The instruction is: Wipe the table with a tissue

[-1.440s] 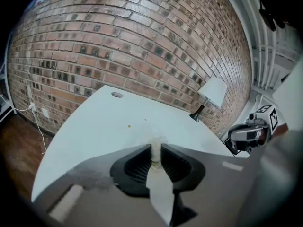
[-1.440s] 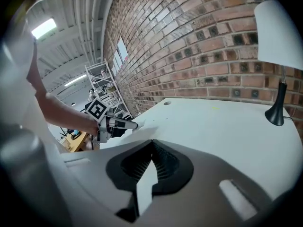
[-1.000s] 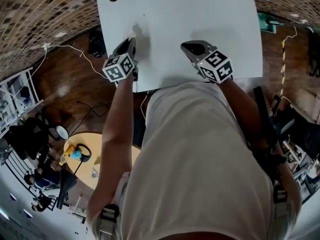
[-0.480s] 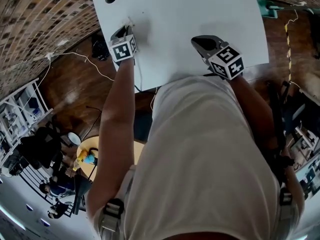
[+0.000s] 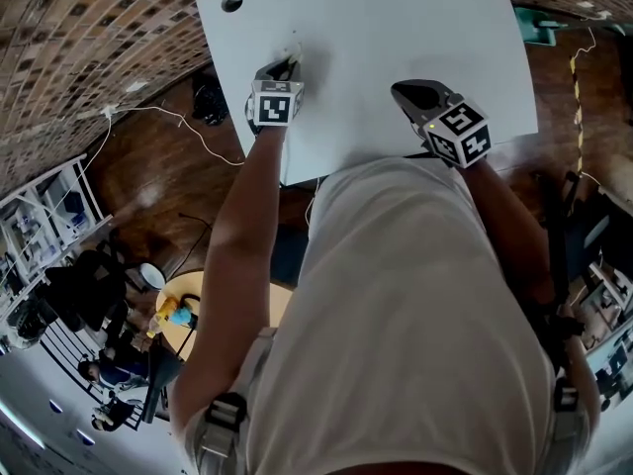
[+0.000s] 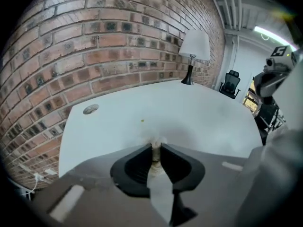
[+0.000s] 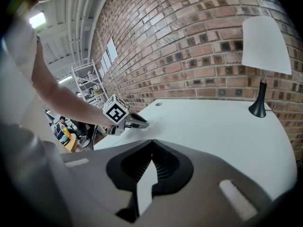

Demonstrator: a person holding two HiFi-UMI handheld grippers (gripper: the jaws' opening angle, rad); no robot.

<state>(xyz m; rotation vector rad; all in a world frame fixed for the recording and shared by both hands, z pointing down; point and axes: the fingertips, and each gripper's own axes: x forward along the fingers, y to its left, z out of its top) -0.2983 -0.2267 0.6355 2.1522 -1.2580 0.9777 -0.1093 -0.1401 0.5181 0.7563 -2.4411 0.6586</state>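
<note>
Left gripper view: left tool [image 6: 155,146], jaws just closing tighter, pinches the tissue [image 6: 155,156] against the table [image 6: 189,112].

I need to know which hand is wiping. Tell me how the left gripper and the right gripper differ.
The left gripper is shut on a tissue, and its jaws have just closed further on it. The right gripper is shut on nothing. The left gripper holds the tissue down on the table; the right gripper hangs idle over the table's near edge. Both point away from the person.
</note>
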